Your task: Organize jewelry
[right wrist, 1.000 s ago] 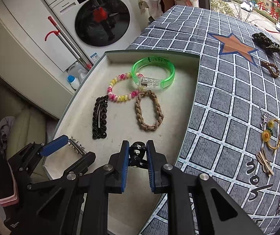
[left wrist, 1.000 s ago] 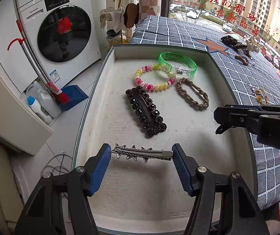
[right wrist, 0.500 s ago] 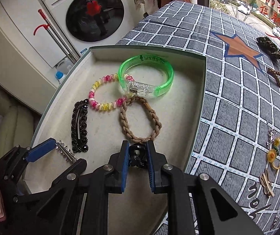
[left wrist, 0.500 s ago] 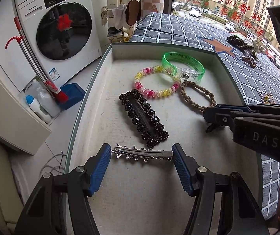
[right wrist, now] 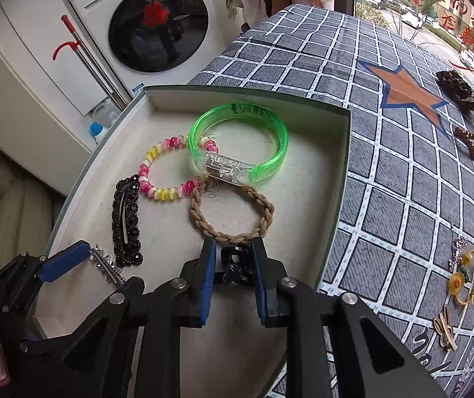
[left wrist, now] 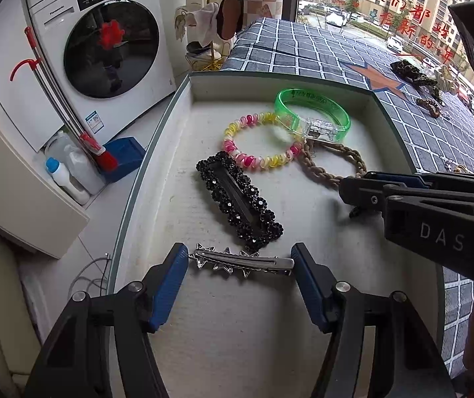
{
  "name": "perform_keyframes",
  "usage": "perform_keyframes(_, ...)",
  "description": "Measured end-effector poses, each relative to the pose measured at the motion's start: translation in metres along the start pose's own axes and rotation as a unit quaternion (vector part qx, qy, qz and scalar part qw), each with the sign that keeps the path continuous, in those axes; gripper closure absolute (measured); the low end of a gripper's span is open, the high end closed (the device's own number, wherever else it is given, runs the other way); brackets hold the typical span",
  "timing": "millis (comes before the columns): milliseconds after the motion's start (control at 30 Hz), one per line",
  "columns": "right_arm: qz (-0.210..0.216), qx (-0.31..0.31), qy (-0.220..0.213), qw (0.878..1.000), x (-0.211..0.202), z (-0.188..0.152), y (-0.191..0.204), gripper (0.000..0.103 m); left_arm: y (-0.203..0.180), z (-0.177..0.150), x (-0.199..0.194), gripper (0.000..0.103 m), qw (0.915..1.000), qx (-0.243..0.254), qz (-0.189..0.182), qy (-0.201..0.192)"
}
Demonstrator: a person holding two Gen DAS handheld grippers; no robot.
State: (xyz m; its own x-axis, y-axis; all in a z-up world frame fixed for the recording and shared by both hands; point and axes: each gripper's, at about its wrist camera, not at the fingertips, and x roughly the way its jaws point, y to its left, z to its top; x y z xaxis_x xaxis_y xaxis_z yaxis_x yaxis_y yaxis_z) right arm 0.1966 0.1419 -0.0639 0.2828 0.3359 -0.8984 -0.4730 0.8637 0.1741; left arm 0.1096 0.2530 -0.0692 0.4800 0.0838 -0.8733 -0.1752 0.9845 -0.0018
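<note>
A shallow beige-lined tray (left wrist: 184, 99) (right wrist: 343, 165) holds a green clear bangle (left wrist: 313, 112) (right wrist: 237, 142), a pink-and-yellow coil bracelet (left wrist: 237, 152) (right wrist: 164, 194), a brown braided band (left wrist: 323, 172) (right wrist: 197, 209) and a black beaded barrette (left wrist: 237, 199) (right wrist: 126, 219). My left gripper (left wrist: 239, 262) (right wrist: 68, 258) is shut endwise on a silver star hair clip (left wrist: 240, 263) low over the tray's near left. My right gripper (right wrist: 233, 255) (left wrist: 353, 195) hovers just below the braided band. Its jaws are opening, and a small black clip (right wrist: 235, 262) sits between the pads with thin gaps either side.
Right of the tray, the grey chequered cloth (right wrist: 386, 199) carries more pieces: a yellow flower hair tie (right wrist: 462, 278), a brown bead bracelet (right wrist: 472, 142), a leopard scrunchie (right wrist: 462, 93). The tray's left rim overhangs the floor beside a washing machine (left wrist: 104, 43).
My right gripper has moved further over the tray, up to the braided band, and its jaws have parted a little around the black clip. The left gripper has kept still with the silver clip.
</note>
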Motion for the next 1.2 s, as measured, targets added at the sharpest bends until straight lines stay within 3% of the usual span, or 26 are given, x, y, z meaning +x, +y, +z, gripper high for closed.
perform_keyframes(233,0.004,-0.006,-0.003,1.000,-0.007,-0.001,0.006,0.044,0.000,-0.002,-0.003,0.032,1.0000,-0.001,0.007,0.004)
perform_keyframes(533,0.011,0.012,-0.035,0.999,-0.042,-0.006,-0.002,0.023,-0.002,-0.002,-0.014,0.032,0.9999,-0.005,0.012,-0.001)
perform_keyframes(633,0.011,0.017,-0.040,0.999,-0.052,-0.011,-0.007,0.023,-0.006,-0.001,-0.018,0.028,0.9999,0.000,0.012,-0.005)
perform_keyframes(667,0.010,0.020,-0.040,0.999,-0.054,-0.012,-0.009,0.023,-0.007,-0.001,-0.019,0.009,0.9999,0.000,0.009,-0.005)
perform_keyframes(733,0.010,0.024,-0.040,0.999,-0.059,-0.017,-0.014,0.022,-0.009,-0.002,-0.025,0.000,0.9998,-0.002,0.012,-0.016)
perform_keyframes(1200,0.007,0.062,-0.046,0.997,-0.090,-0.057,-0.055,0.017,-0.027,-0.011,-0.047,0.000,0.9993,0.006,0.015,-0.033)
